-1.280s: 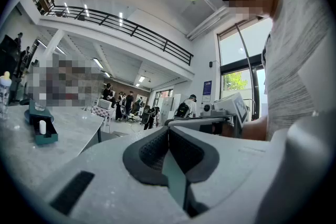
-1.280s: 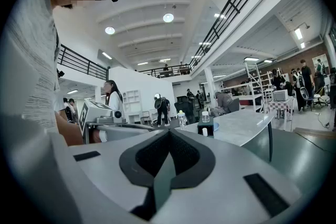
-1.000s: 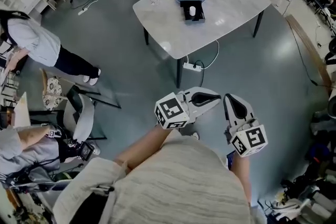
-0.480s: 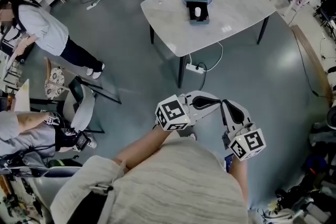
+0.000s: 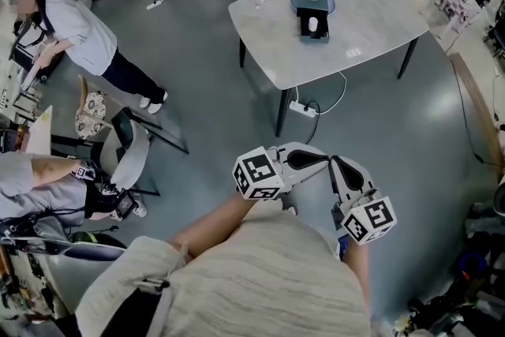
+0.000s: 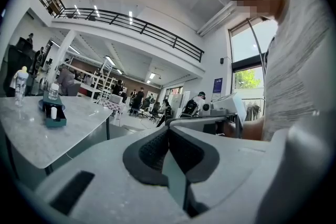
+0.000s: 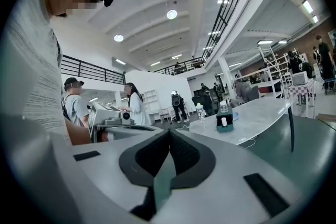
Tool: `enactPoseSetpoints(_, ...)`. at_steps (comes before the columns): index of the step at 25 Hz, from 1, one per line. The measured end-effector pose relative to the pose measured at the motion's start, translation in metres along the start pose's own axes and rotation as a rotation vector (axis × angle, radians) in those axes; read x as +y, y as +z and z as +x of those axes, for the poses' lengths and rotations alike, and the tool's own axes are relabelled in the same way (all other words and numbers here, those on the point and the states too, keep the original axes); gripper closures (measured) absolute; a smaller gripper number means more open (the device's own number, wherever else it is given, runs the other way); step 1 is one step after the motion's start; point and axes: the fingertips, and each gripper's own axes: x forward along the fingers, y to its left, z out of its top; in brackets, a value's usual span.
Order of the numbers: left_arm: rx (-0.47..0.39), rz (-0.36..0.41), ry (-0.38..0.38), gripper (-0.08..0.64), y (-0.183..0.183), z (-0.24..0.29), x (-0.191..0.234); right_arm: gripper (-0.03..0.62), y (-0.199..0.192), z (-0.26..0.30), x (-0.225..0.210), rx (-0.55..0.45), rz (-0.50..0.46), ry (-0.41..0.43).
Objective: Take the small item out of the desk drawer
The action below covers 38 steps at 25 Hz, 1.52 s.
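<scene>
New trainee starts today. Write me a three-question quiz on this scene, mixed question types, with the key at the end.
1. True or false: the left gripper hangs over the table.
2. Where does the drawer unit stand? A) on the floor B) on the table C) on a chair
3. Fill in: the jaws of the left gripper and the right gripper are ___.
Key: 1 false, both grippers are close to the person's body, short of the table. 2 B. 3 shut, with nothing between them.
</scene>
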Motion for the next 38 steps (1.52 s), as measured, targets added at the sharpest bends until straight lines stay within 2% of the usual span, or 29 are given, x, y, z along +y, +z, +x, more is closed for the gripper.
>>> enactPoseSetpoints(9, -0.007, -0.016, -0.023, 0.545, 0.015, -0.003, 0.070, 0.583, 0.013, 0.062, -0.034, 0.007, 0.013, -0.022)
enactPoseSetpoints(18, -0.012, -0.012, -0.029, 0.545, 0.055, -0.019, 0.204, 0.583, 0.050, 0.186, -0.088, 0.018, 0.005, -0.021)
enactPoseSetpoints(23, -0.018, -0.007, -0.017, 0.545, 0.069, -0.043, 0.266, 0.583, 0.059, 0.254, -0.099, 0.024, -0.007, -0.003)
enactPoseSetpoints(30, -0.013, -0.028, -0.025, 0.545, 0.072, -0.059, 0.321, 0.583, 0.060, 0.309, -0.113, 0.055, -0.013, -0.010)
enactPoseSetpoints(38, -0.014, -0.053, 0.000, 0.545, 0.078, -0.039, 0.374, 0.583, 0.067, 0.346, -0.156, 0.107, -0.028, 0.037)
